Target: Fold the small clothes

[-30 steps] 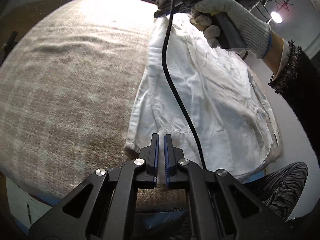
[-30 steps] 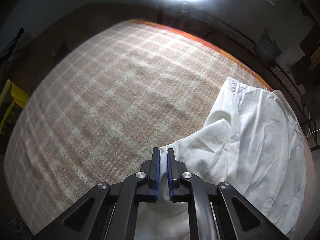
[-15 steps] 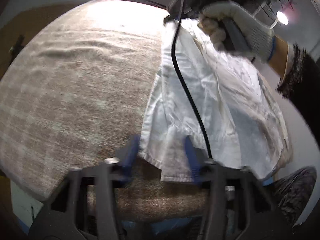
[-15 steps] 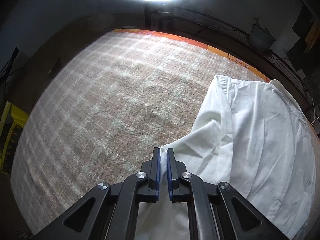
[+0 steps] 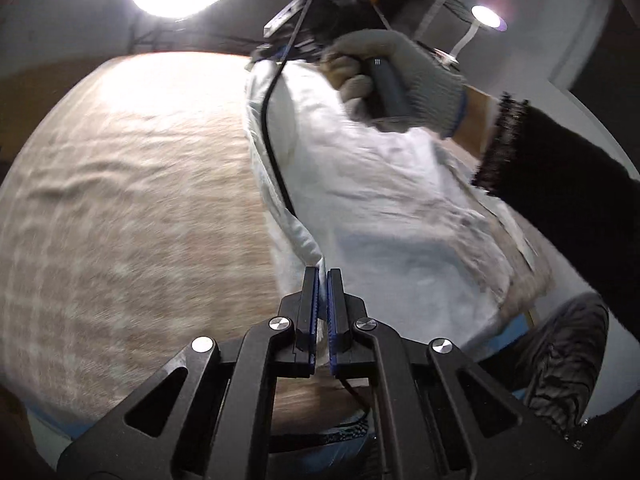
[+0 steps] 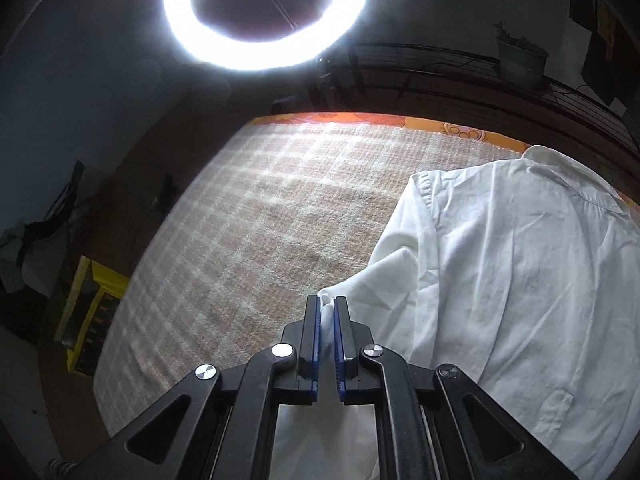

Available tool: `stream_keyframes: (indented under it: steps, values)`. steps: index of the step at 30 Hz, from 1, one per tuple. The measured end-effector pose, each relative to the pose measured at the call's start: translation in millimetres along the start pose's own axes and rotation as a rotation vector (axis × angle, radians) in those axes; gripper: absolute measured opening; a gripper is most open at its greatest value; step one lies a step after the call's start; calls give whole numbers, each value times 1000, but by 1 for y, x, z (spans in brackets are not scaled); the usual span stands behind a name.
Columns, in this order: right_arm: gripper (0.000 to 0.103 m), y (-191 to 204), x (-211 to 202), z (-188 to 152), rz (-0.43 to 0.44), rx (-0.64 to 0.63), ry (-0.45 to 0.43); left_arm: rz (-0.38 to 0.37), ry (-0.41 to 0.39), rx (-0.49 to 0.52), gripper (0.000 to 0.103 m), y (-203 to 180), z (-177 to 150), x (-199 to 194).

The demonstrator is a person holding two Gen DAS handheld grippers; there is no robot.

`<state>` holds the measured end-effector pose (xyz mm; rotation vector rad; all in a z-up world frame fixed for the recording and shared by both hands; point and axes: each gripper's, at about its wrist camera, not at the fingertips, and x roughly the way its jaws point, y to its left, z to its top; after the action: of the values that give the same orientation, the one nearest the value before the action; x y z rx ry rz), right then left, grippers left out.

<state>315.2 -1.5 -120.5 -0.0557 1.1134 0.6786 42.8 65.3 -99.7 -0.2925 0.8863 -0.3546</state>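
Note:
A white shirt (image 5: 392,216) lies on a beige checked blanket (image 5: 120,208). My left gripper (image 5: 323,276) is shut on the shirt's near left edge and holds it raised. In the right wrist view the shirt (image 6: 520,280) spreads to the right, collar at the far end. My right gripper (image 6: 327,304) is shut on a bunched fold of the shirt's left side, lifted off the blanket (image 6: 280,208). The gloved hand holding the right gripper (image 5: 400,84) shows at the shirt's far end in the left wrist view.
A black cable (image 5: 272,136) hangs from the right gripper across the shirt. A ring light (image 6: 264,12) shines above the far edge. An orange patterned border (image 6: 400,122) runs along the far side. A yellow frame (image 6: 88,312) stands off the left edge.
My left gripper opened half a second ago and has shut again on the shirt's left edge. Both grippers have risen, lifting the shirt's left side.

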Motion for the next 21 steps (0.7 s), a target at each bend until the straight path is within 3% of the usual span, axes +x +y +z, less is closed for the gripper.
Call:
stream_keyframes:
  steps: [10, 16, 21]
  values:
    - [3, -81, -62, -33, -1, 104, -89, -79, 81, 157, 1, -66, 10, 33]
    - [3, -136, -64, -55, -11, 223, -101, -83, 126, 205, 1, -91, 9, 55]
    - [3, -155, -51, -67, -58, 253, -74, -72, 157, 239, 1, -101, 7, 66]
